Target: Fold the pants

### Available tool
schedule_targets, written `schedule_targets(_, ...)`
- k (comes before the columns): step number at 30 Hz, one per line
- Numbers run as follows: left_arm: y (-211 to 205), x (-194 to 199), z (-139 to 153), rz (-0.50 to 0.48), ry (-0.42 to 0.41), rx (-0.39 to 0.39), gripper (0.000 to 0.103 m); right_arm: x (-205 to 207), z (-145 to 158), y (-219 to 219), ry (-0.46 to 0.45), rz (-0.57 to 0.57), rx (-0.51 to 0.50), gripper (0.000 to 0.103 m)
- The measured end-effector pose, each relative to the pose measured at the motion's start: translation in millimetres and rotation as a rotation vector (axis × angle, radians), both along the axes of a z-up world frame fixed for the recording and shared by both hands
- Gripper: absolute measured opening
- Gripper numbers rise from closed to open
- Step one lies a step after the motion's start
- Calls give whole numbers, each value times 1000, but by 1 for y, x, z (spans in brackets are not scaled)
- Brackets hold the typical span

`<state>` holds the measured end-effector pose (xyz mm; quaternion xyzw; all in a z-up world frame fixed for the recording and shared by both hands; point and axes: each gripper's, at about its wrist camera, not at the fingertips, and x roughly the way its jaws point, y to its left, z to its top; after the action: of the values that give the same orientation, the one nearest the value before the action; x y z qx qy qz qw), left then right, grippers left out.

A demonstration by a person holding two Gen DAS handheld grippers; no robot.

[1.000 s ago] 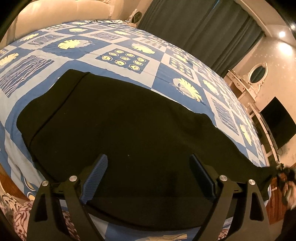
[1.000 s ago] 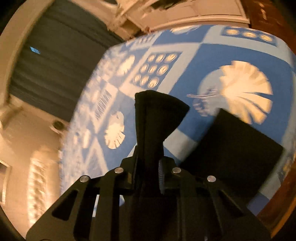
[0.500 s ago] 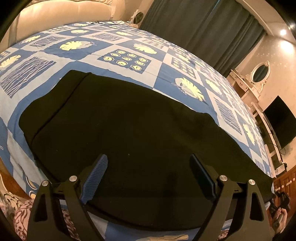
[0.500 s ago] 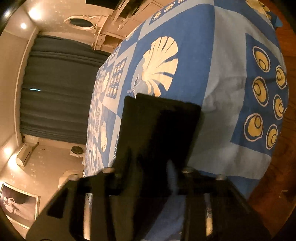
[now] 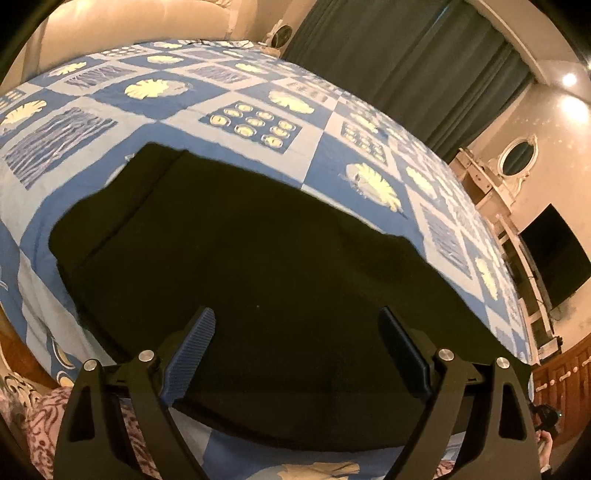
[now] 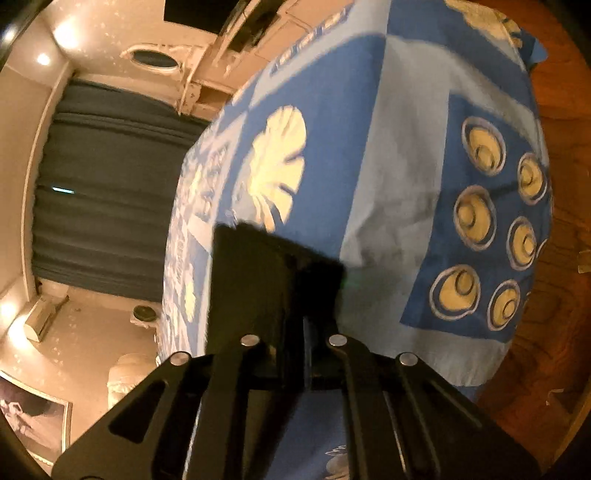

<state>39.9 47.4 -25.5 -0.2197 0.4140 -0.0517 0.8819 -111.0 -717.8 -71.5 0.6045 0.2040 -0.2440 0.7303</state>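
Observation:
Black pants [image 5: 266,266] lie spread flat on the blue patterned bedspread [image 5: 207,92], waistband at the left, legs running off to the right. My left gripper [image 5: 295,343] is open and empty, its blue-padded fingers [image 5: 190,354] held just above the pants' near edge. In the right wrist view my right gripper [image 6: 308,325] is shut on the leg end of the pants [image 6: 266,266], held low over the bedspread [image 6: 406,155] near the bed's corner.
Dark curtains [image 5: 406,66] hang behind the bed. A white dresser with an oval mirror [image 5: 517,158] and a dark TV [image 5: 554,254] stand at the right. Wooden floor [image 6: 554,295] lies past the bed's edge. A padded headboard [image 5: 110,22] is at the far left.
My right gripper has swung with the leg end and lowered it onto the bedspread near the bed's corner. My left gripper has stayed open over the pants, drifting slightly.

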Motion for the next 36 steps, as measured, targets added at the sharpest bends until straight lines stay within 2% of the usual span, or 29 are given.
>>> schedule_targets(1,2,-1,5,-2,-11,0,89,-2,4,-3,-2,1,-6,16)
schedule_targets(4,12,-1,18,-10,-44,-5,89,-8,23,-16,23,-2,-71,55)
schedule_targets(8,31,10,25,-4,-38,-7,89,-1,40,-36,-17,73,-117,67)
schedule_targets(9,36,12,25,5,-31,-6,89,6,41,-40,-21,107,-120,67)
schedule_targets(16,61,20,21,48,2,3,89,56,38,-52,94,345,-198,74)
schedule_targets(19,68,21,18,64,10,-7,89,70,19,-53,154,440,-149,74)
schedule_targets(22,75,24,12,68,32,-39,89,74,12,-52,141,503,-119,72)
schedule_targets(24,77,27,8,70,51,-45,89,75,10,-51,148,533,-102,62)
schedule_targets(27,82,32,-1,75,88,-56,89,79,7,-48,178,588,-83,29)
schedule_targets(29,84,36,-8,70,122,-64,89,82,5,-43,204,622,-86,28)
schedule_targets(33,87,37,-14,63,135,-82,89,83,14,-37,220,616,-91,25)
schedule_targets(36,85,40,-17,15,148,-56,89,84,30,-30,177,605,-94,25)
